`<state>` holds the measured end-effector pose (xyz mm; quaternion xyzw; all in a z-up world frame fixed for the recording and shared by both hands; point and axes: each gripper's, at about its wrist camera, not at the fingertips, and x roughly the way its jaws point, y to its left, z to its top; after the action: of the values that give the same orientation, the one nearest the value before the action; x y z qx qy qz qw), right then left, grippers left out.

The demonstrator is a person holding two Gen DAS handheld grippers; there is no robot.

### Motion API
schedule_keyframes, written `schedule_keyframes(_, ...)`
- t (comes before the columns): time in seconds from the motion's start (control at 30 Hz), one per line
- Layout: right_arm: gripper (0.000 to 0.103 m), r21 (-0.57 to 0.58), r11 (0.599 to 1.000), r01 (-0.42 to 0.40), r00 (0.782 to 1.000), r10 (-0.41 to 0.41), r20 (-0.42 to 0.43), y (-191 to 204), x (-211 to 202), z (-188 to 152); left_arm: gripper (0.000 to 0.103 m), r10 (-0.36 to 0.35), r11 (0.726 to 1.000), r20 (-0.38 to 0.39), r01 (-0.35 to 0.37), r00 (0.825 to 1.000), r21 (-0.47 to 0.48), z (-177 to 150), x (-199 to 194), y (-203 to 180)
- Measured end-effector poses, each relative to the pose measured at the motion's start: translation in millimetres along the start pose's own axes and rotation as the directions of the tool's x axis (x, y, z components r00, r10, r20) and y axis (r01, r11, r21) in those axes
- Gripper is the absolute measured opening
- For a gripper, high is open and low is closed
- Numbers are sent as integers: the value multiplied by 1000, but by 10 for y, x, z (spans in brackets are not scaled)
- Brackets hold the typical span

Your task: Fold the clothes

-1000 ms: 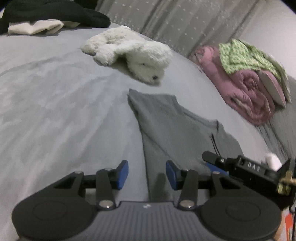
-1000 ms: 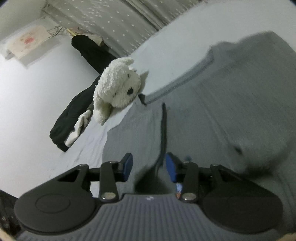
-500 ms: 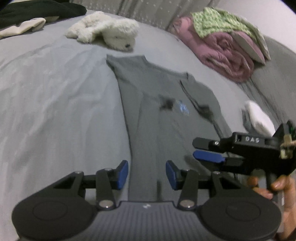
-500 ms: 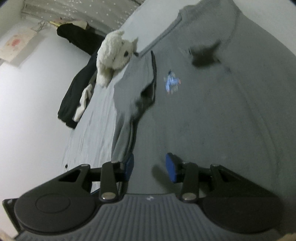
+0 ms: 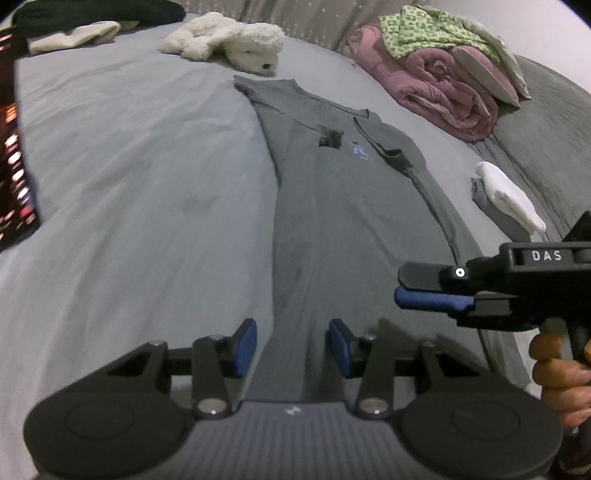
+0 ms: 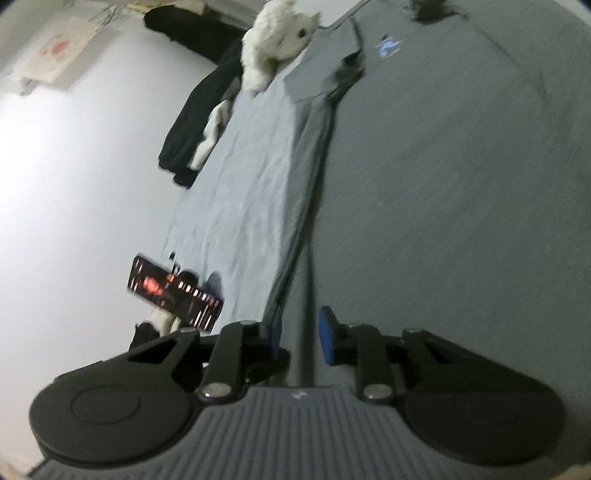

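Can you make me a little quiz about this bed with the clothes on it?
1. True or false: the white plush toy lies on the middle of the grey shirt.
2. What colour is the rolled blanket? A pink, B blue, C yellow.
3. Fill in: the left hand-held gripper has its jaws ____.

Key: 1 false, it lies past the shirt's far end; 2 A; 3 open.

Bed [image 5: 129, 177] with grey sheet, lightly creased. Grey shirt [image 5: 343, 206] lies flat down the middle, sleeves folded in, collar at the far end. White plush dog [image 5: 236, 46] just beyond the collar. Black and cream clothes [image 5: 85, 22] far left. Pink quilt [image 5: 439, 88] topped with green cloth [image 5: 424, 33] far right. Folded white item [image 5: 509, 197] at the right edge.
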<state>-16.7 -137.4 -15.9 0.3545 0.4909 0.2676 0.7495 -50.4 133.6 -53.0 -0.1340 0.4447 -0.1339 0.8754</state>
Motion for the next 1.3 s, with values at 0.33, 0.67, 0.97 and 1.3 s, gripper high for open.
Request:
schedule_keyframes(0.33, 25, -32, 999, 15, 1000, -15, 2, 64, -42, -214, 12, 11, 1000, 56, -10, 998, -16, -268, -197, 39)
schedule_keyframes(0.67, 23, -33, 999, 11, 1000, -11, -24, 43, 131, -384, 4, -50, 998, 106, 54, 993, -34, -298, -390, 59)
schedule_keyframes(0.97, 23, -75, 993, -90, 990, 81, -116, 103, 340, -472, 4, -152, 987, 140, 157, 978, -22, -266, -535, -14)
schedule_keyframes(1.3, 27, 46, 988, -145, 959, 152, -239, -122, 433, -465, 3, -265, 964, 111, 266, 958, 7, -247, -496, -134)
